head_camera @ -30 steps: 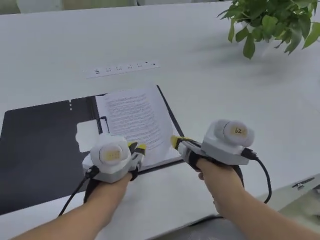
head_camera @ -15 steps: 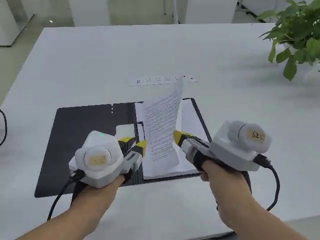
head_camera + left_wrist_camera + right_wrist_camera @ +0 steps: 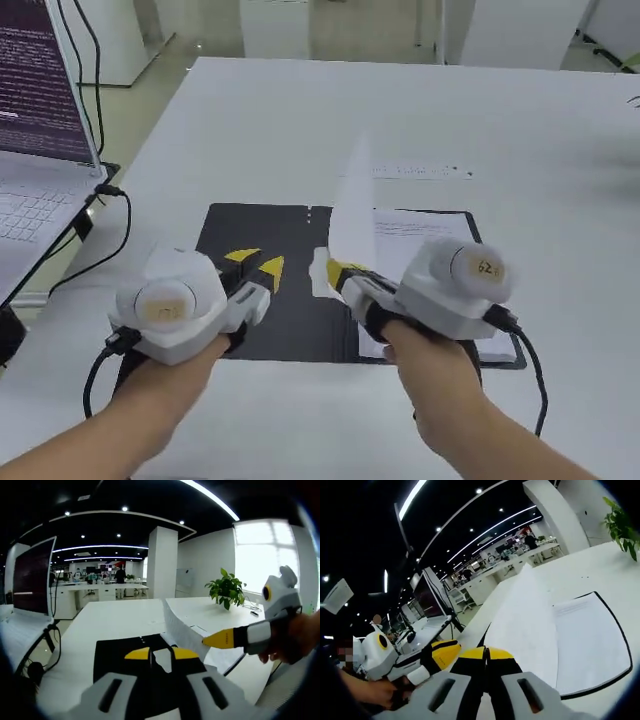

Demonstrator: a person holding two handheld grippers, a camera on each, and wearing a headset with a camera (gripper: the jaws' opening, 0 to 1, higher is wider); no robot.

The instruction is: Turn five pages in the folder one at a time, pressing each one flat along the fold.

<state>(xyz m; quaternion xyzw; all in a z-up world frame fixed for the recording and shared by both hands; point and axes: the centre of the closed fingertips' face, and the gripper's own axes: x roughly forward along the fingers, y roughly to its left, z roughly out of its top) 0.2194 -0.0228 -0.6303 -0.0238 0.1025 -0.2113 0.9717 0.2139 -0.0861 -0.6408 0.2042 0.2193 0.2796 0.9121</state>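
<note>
A black folder (image 3: 300, 335) lies open on the white table, with a printed stack (image 3: 415, 232) on its right half. One page (image 3: 350, 205) stands lifted on edge above the fold. My right gripper (image 3: 337, 272) is shut on that page's lower corner; in the right gripper view the sheet (image 3: 525, 625) rises from the closed yellow tips (image 3: 485, 654). My left gripper (image 3: 257, 264) hovers open over the folder's bare left half (image 3: 112, 652), just left of the page (image 3: 180, 630), touching nothing.
An open laptop (image 3: 35, 120) stands at the table's left edge, with a black cable (image 3: 110, 235) trailing beside it. A white power strip (image 3: 420, 172) lies behind the folder. A potted plant (image 3: 227, 587) stands far off to the right.
The page has gone from lying on the right stack to standing upright over the fold, carried left by my right gripper. The head camera has swung left, bringing the laptop into sight.
</note>
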